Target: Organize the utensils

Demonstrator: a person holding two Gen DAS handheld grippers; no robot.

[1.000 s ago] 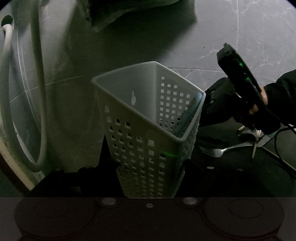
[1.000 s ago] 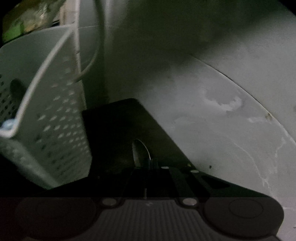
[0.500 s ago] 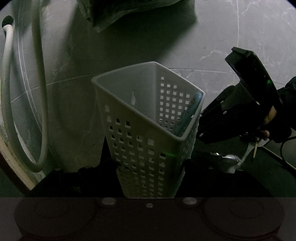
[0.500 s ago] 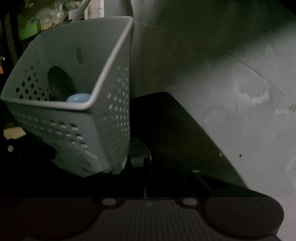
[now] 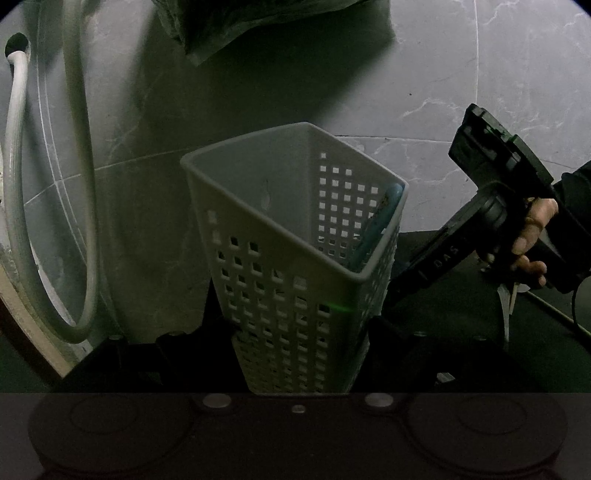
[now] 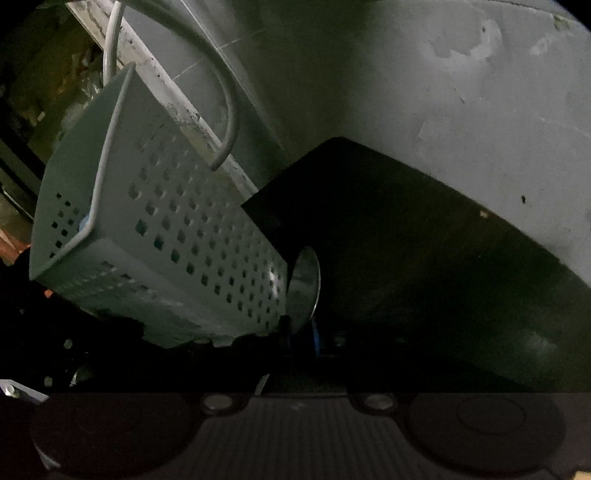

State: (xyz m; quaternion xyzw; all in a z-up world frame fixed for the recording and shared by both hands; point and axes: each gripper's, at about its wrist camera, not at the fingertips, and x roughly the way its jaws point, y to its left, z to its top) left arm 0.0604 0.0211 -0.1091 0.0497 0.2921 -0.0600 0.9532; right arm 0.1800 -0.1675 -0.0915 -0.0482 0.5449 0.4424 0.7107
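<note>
Spoon (image 6: 303,286) beside basket (image 5: 295,258), between right gripper (image 6: 301,332) jaws, just opening; grip unclear. Left gripper (image 5: 295,369) holds basket. Next: lift spoon over rim.

**Dim room, grey marbled floor**

The light is low and greenish. The floor (image 5: 509,92) is grey stone-look tile with pale veins and thin joints. A black mat (image 6: 424,236) lies on it. A white hose (image 5: 79,177) loops down at the left, beside a pale, scuffed ledge (image 6: 184,107). A crumpled dark bag (image 5: 236,26) sits at the top, casting a broad shadow.
</note>
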